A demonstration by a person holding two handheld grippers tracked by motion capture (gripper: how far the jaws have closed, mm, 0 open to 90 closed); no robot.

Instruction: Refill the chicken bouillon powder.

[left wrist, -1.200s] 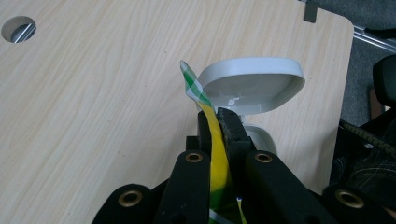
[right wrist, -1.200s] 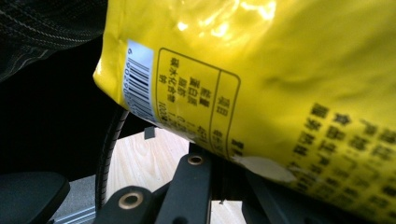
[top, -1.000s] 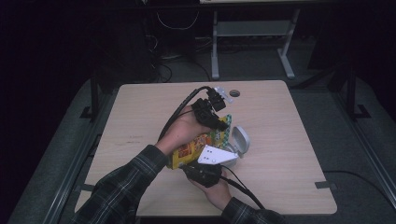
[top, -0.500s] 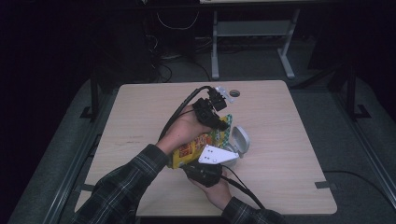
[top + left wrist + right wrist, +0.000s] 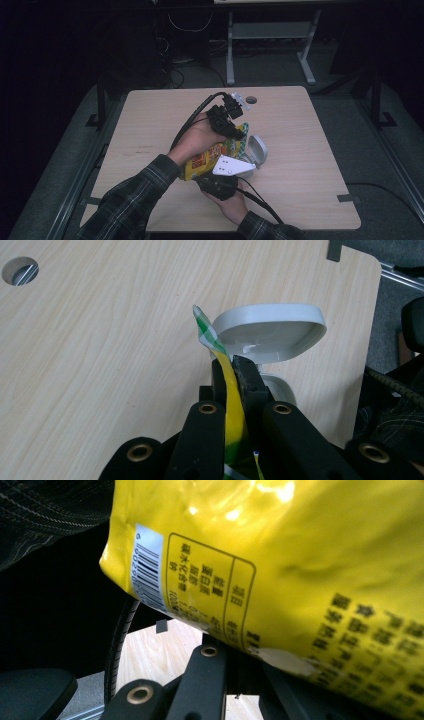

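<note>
Bag (image 5: 205,160), glossy yellow, green-checked top

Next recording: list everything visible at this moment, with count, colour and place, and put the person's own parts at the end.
snack bag: one, yellow with a green-checked top edge, held above the table's middle between both grippers.
hinged container: one, white, lid open, on the table just right of the bag.
table: one, light wood, with a round cable hole near its far edge.
metal frame: one, grey, on the floor beyond the table.
left gripper: one, black, shut on the bag's top edge.
right gripper: one, black with a grey plate, shut on the bag's lower end.
sleeves: two, dark plaid, at the bottom edge.
</note>
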